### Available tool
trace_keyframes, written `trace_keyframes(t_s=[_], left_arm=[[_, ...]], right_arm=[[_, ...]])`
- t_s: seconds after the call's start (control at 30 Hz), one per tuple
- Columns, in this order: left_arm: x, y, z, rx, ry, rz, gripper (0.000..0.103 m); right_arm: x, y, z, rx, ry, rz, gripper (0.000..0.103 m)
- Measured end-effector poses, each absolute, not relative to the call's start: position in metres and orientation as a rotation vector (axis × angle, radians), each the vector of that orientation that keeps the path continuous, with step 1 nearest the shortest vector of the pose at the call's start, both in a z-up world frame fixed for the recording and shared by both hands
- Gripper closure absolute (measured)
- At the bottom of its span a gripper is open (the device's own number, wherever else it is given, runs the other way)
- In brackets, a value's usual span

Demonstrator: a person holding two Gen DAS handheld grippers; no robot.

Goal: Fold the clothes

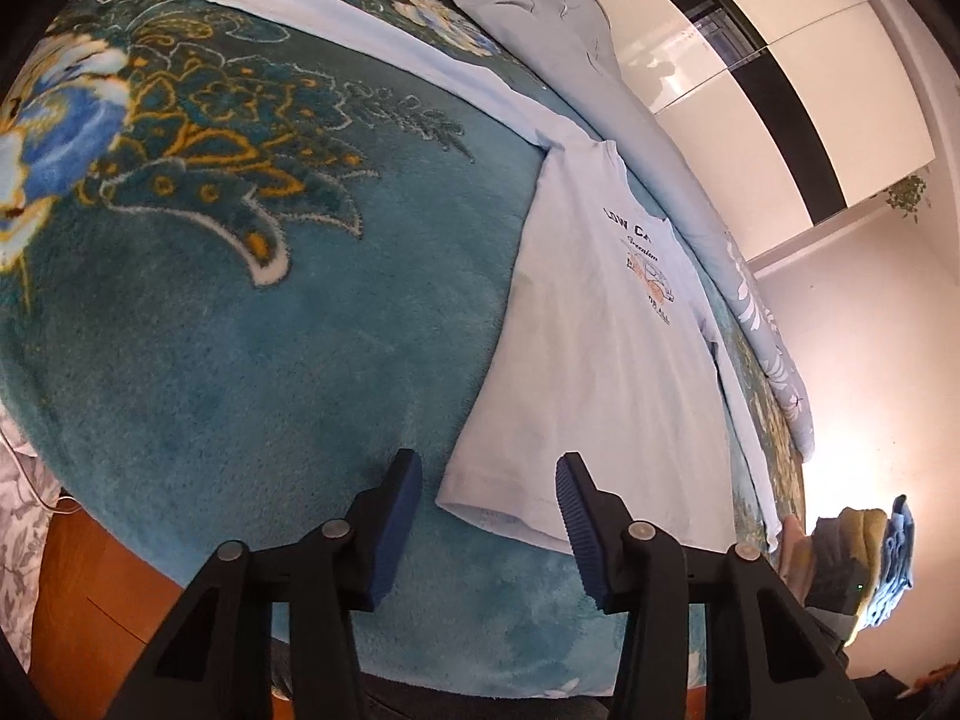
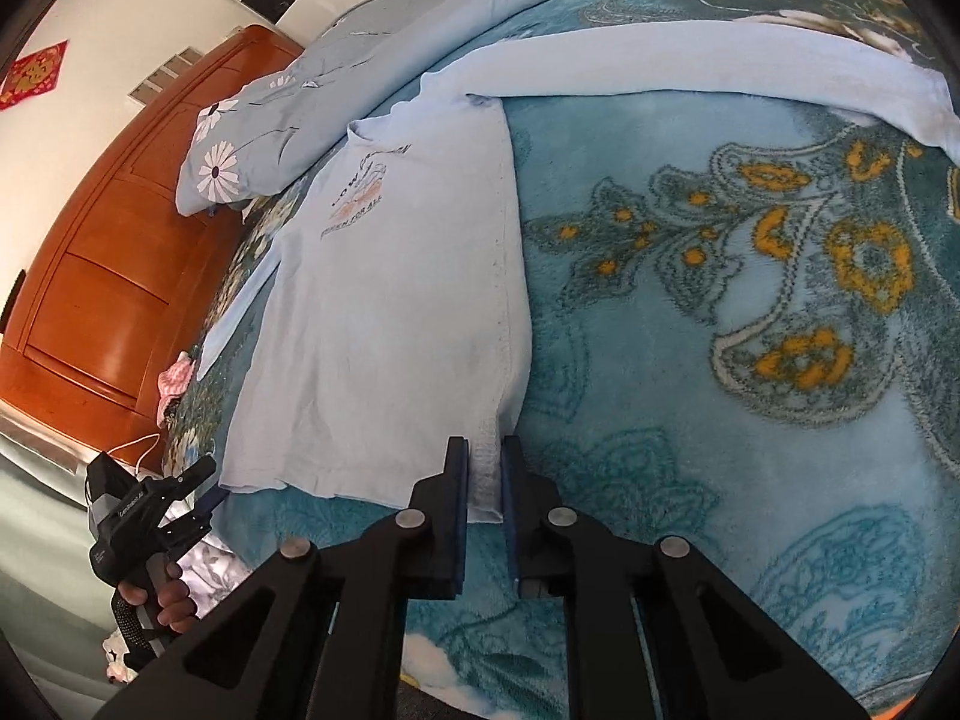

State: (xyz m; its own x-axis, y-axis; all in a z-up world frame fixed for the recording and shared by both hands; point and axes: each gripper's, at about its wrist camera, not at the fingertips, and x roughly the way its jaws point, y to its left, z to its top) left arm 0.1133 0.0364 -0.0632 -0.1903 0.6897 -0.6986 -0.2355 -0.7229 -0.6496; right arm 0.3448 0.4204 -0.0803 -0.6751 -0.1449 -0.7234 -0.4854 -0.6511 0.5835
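Observation:
A pale blue long-sleeved shirt (image 1: 588, 324) with a printed chest logo lies flat, face up, on a teal floral blanket (image 1: 252, 324). My left gripper (image 1: 489, 480) is open, its fingers straddling the shirt's near left hem corner just above the blanket. My right gripper (image 2: 485, 468) is shut on the shirt's right hem corner (image 2: 486, 480). The shirt (image 2: 384, 312) fills the middle of the right wrist view, one sleeve (image 2: 690, 54) stretched out to the right. The left gripper (image 2: 198, 483) also shows at the lower left there, held in a hand.
A folded pale floral duvet (image 1: 558, 36) lies along the far side of the bed beyond the shirt. A wooden headboard (image 2: 102, 276) stands at the left in the right wrist view. A white wardrobe (image 1: 780, 60) lines the wall. A small pile of clothes (image 1: 864, 558) sits off the bed's end.

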Motion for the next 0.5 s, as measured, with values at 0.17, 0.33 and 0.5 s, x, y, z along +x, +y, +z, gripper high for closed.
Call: trace_keyframes(t_s=[0.17, 0.33, 0.5], left_arm=[[0.112, 0.033, -0.069, -1.497, -0.587, 2.003, 0.099], [0.123, 0.023, -0.061, -1.437, -0.647, 2.011, 0.099], [0.139, 0.013, -0.05, -1.385, -0.641, 2.058, 0.1]], right_arm=[[0.342, 0.418, -0.071, -1.11, 1.191, 2.451, 0.095], [0.349, 0.422, -0.069, -1.11, 1.161, 2.454, 0.095], [0.352, 0.42, -0.075, -1.16, 1.115, 2.458, 0.095]])
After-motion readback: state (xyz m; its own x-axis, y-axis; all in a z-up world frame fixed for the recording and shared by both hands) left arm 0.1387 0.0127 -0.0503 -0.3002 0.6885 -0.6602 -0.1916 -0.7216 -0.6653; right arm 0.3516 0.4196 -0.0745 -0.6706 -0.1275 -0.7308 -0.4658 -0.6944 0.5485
